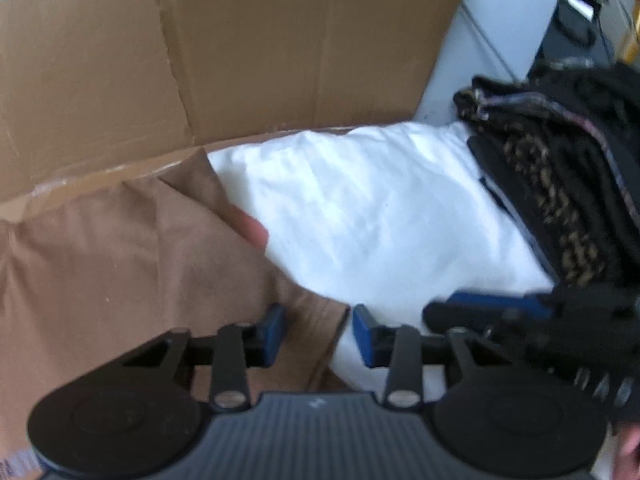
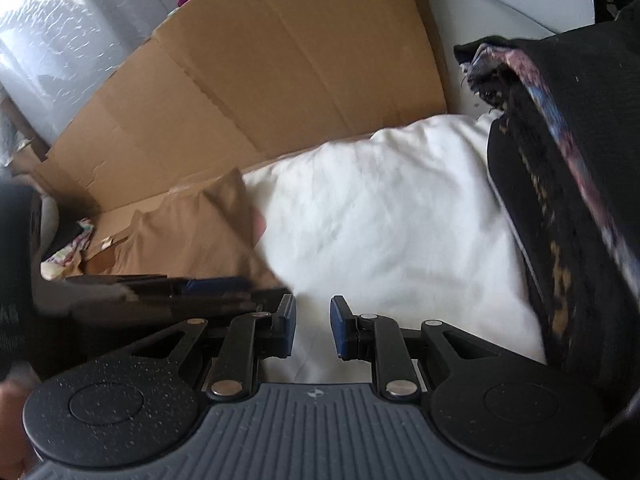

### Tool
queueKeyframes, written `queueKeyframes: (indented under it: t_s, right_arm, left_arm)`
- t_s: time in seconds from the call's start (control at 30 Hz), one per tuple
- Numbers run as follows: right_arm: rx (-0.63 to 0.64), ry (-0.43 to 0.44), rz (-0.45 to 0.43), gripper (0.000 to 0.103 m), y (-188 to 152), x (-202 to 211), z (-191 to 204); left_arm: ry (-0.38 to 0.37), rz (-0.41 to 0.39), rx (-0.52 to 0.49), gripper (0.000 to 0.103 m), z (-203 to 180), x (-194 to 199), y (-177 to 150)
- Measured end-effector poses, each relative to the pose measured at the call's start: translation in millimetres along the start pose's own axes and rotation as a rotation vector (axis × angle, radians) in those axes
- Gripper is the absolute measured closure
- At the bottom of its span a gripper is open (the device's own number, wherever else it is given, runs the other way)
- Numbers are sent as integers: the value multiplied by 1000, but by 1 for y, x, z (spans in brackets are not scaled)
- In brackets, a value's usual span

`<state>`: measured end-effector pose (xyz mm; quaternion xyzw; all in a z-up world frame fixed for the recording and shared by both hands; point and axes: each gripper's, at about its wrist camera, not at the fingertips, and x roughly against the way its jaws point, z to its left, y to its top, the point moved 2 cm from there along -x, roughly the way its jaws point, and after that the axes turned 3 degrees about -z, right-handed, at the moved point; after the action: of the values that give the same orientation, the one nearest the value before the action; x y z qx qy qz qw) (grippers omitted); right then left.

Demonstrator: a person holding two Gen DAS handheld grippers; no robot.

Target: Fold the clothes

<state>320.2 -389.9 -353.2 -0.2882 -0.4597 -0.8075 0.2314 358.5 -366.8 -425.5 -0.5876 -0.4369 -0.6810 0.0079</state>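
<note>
A soft, light brown garment (image 1: 120, 264) is seen lying beside a white cloth (image 1: 380, 216), in front of upright cardboard (image 1: 240, 40) and left of dark clothes (image 1: 568, 184). The left claw (image 1: 318, 334) is held part open over the brown hem, gripping nothing; the right claw (image 2: 313, 326) is narrowly open and empty above the white cloth. The limp hem is judged the best hold, with the cardboard limiting room behind.

The 2 wrist cameras look steeply down, close over the cloth. Both share the white pillow (image 1: 372, 216) (image 2: 384, 224) at centre and the cardboard (image 1: 240, 48) (image 2: 288, 60) at 12 o'clock.
</note>
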Motion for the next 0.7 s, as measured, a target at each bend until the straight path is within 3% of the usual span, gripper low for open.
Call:
queueKeyframes:
  t_s: [0.13,0.2,0.57,0.7]
  right_arm:
    - [-24,2,-4,80,9,-5,-5]
    - [-30,6,1,80,12,-8,-7]
    - [-22,49,-11,80,32,-21,-1]
    - [16,66,-13,80,40,-31,10]
  left_arm:
    - [30,21,-26,72,-4,-2,2]
    - [30,27,-7,94,-2,-1,3]
    - [-57,-76,138,96,30,62,12]
    - [-40,-113,189,96,51,79,13]
